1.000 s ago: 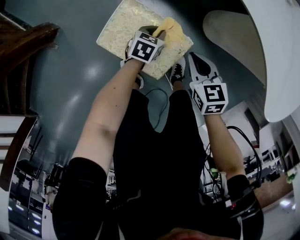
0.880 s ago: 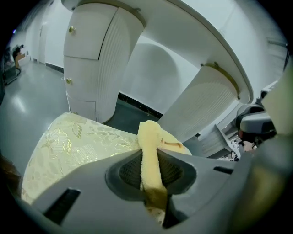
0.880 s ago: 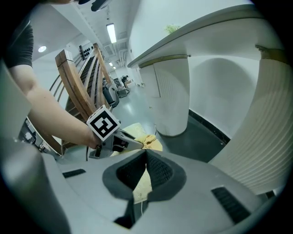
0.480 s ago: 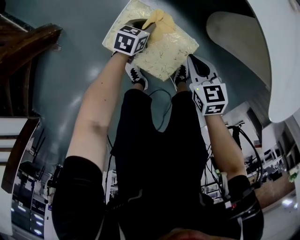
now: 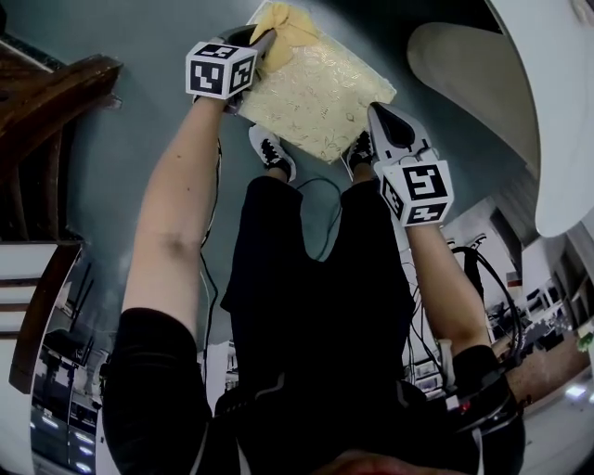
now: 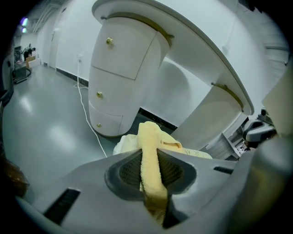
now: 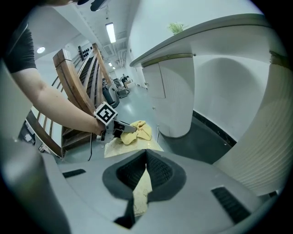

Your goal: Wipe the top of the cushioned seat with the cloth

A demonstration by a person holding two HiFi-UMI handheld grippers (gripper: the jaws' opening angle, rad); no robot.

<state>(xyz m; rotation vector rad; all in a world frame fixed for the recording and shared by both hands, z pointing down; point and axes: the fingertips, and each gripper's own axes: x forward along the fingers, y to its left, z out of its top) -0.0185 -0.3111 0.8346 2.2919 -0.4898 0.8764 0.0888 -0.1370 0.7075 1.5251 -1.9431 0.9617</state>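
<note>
Grey plastic of your right tongs [image 7: 146, 153] fills the nearest ground in the right gripper view. The jaws stand closed to a narrow slit, and a strip of pale gold patterned fabric lies pinched in it. This strip reads as the near right edge of the cushioned seat [image 5: 320, 97]. Judged from the head view, the grip steadies the seat, which rests low on the grey-green floor [image 5: 139, 139] just ahead of your shoes [image 5: 271, 148].

Farther out, your left tongs [image 5: 263, 42] are clamped on the yellow cloth [image 5: 283, 20]; the left gripper view shows a fold of it squeezed upright between the jaws. The cloth lies bunched on the seat's far left corner, touching the top.

Progress: wiping appears under way, with the cloth at one extreme of the surface. No streak or mark shows which parts are done, so treat the middle and the right side, well apart from the cloth, as yet to be covered.

Beyond the seat stand a white curved cabinet [image 6: 123, 77] and, to the left, a dark wooden frame [image 5: 56, 83].
</note>
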